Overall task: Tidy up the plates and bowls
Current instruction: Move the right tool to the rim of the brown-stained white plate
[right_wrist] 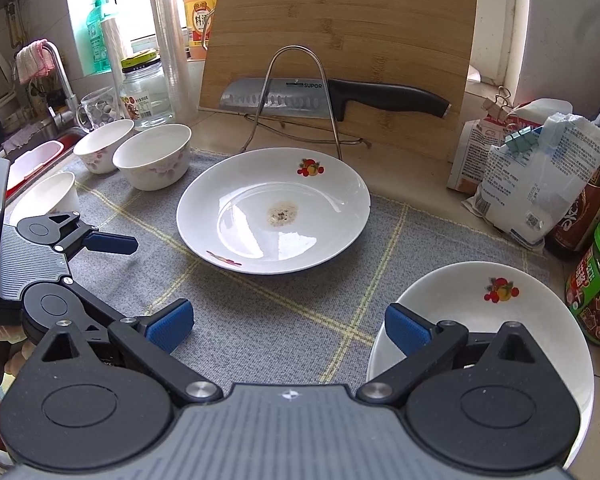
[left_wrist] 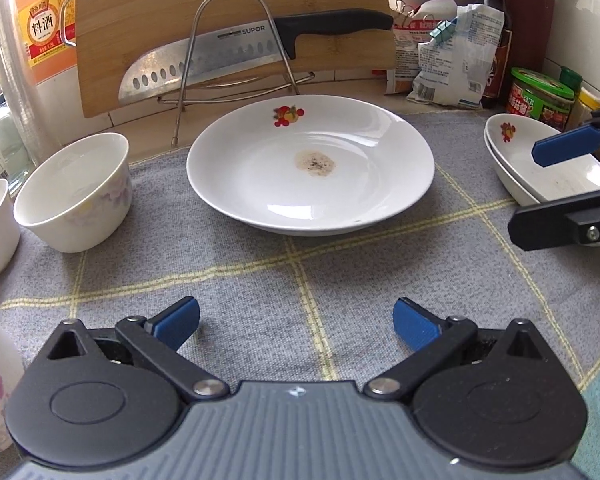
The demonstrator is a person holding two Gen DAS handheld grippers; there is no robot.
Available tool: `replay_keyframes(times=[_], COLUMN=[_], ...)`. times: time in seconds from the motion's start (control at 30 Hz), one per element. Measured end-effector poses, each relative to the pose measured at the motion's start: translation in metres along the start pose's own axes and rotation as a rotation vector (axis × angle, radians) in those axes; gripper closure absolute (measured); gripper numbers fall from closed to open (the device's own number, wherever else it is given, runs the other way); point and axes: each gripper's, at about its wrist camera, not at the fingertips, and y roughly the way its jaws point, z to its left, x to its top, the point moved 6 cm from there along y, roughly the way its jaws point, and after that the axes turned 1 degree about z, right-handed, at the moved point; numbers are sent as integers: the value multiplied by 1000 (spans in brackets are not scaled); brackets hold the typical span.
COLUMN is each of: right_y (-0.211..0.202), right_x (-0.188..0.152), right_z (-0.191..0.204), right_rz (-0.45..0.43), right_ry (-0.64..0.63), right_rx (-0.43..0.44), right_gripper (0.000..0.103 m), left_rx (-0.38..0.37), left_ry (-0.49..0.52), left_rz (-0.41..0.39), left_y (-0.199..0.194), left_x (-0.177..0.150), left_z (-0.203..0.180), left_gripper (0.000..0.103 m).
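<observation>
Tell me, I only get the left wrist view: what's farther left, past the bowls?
Observer: A sink with a faucet; a pink cloth hangs on the faucet.
Operator: Does the plate have anything on its near rim?
Observer: Yes, the plate carries a second fruit decal on the near-left rim.
</observation>
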Motion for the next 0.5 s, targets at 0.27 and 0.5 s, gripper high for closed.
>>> replay_keyframes(times=[0.27,0.5], right_y=[6,21], right_x=[4,13], right_z=[1,4], right_rz=[33,60], right_ry=[-4,8], right_rx=[-20,-7], right_gripper=[0,0], left_rx=[-42,-51], left_ry=[5,13], left_rz=[-23,-39], left_y=[10,15], left_x=[8,13], left_z=[3,4], left_gripper=[0,0])
